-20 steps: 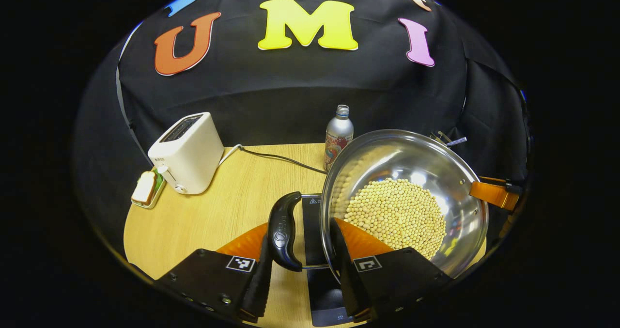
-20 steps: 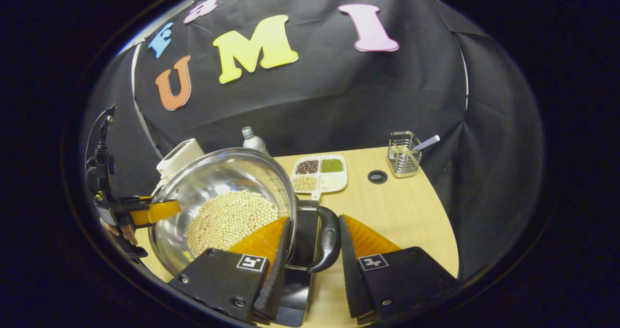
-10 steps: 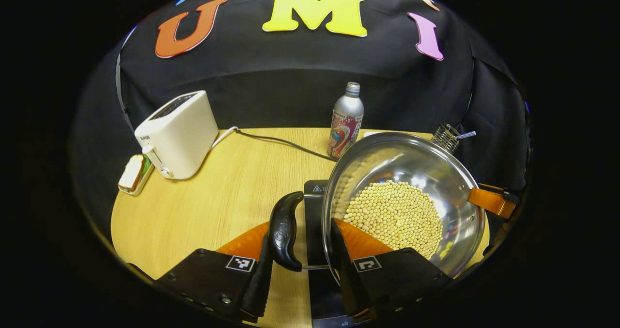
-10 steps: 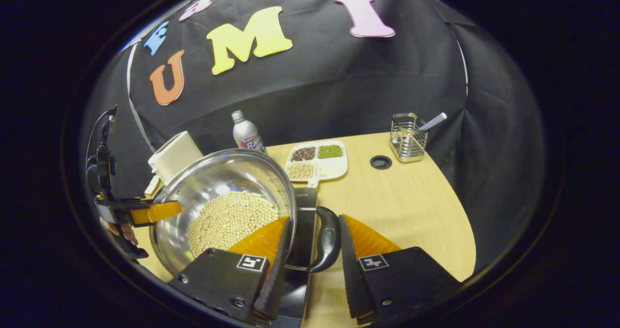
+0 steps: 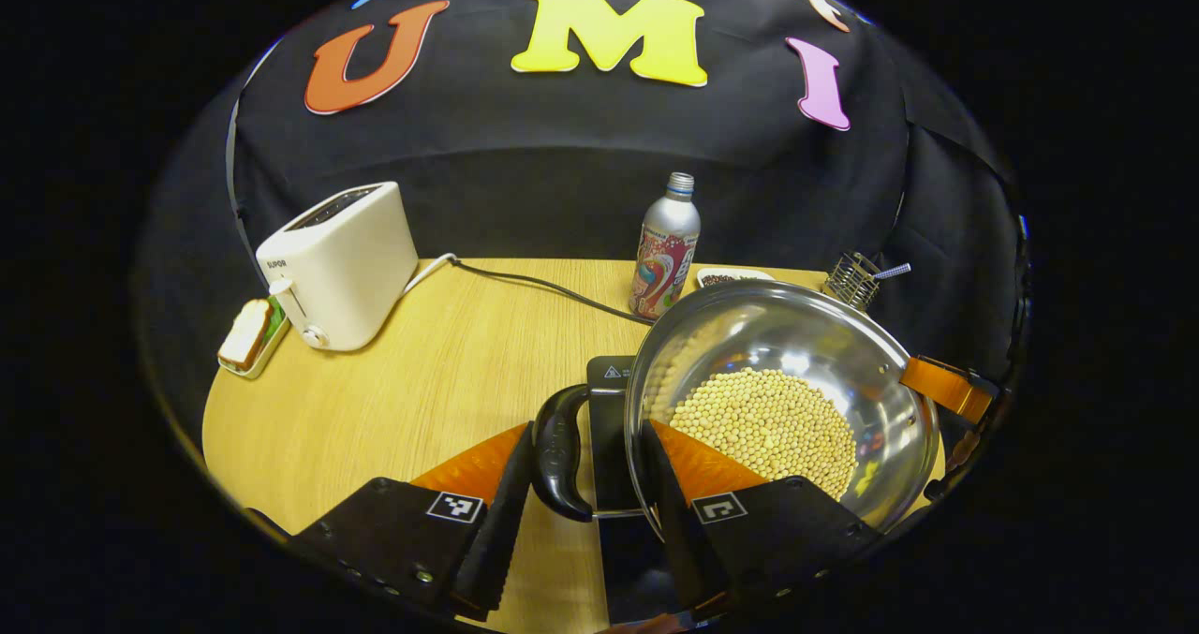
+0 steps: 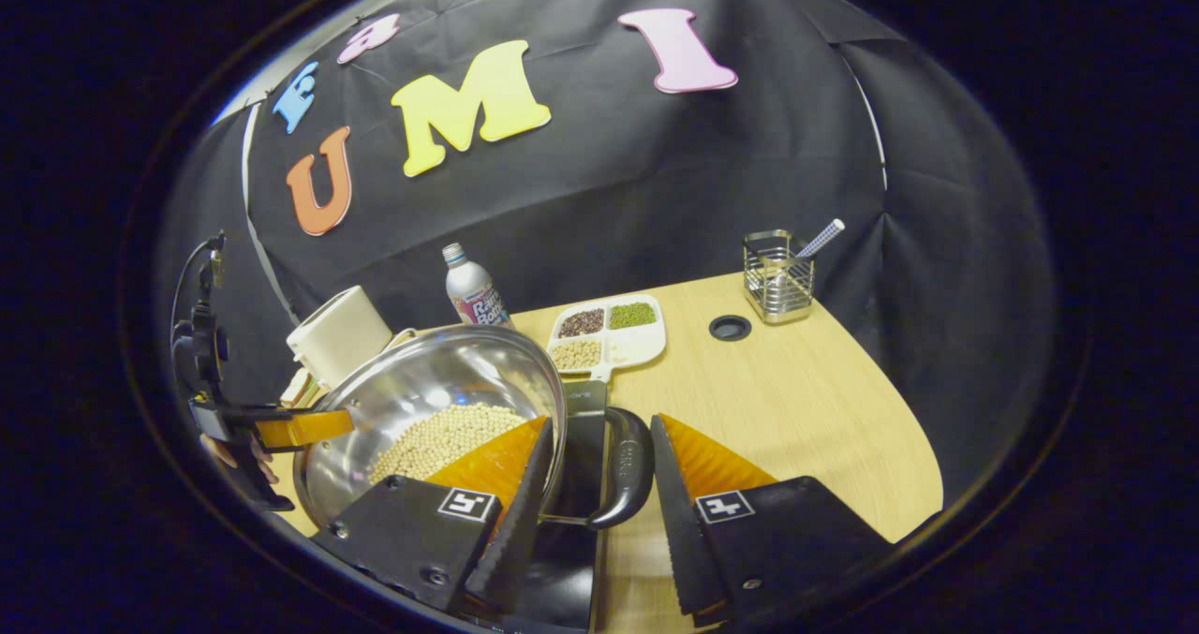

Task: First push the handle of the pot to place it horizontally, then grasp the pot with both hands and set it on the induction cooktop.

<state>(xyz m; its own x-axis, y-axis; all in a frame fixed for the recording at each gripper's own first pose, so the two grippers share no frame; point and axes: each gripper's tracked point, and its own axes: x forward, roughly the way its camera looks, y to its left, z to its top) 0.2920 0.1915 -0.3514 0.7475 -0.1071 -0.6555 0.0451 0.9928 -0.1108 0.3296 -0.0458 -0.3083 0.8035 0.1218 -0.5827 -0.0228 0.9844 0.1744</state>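
A steel pot holding pale soybeans hangs low over the black induction cooktop; whether its base touches I cannot tell. My left gripper is shut on the pot's near black loop handle, one finger outside the loop, the other inside the rim. In the right gripper view, my right gripper is shut the same way on the opposite handle. Each view shows the other gripper at the pot's far rim: the right gripper and the left gripper, with a hand behind it.
On the wooden table stand a white toaster with its cable, a sandwich dish and a metal bottle. A divided dish of beans, a round table hole and a wire holder lie beyond the cooktop.
The pot has come down and levelled over the cooktop, carried by both grippers. Both grips on the handles look unchanged.
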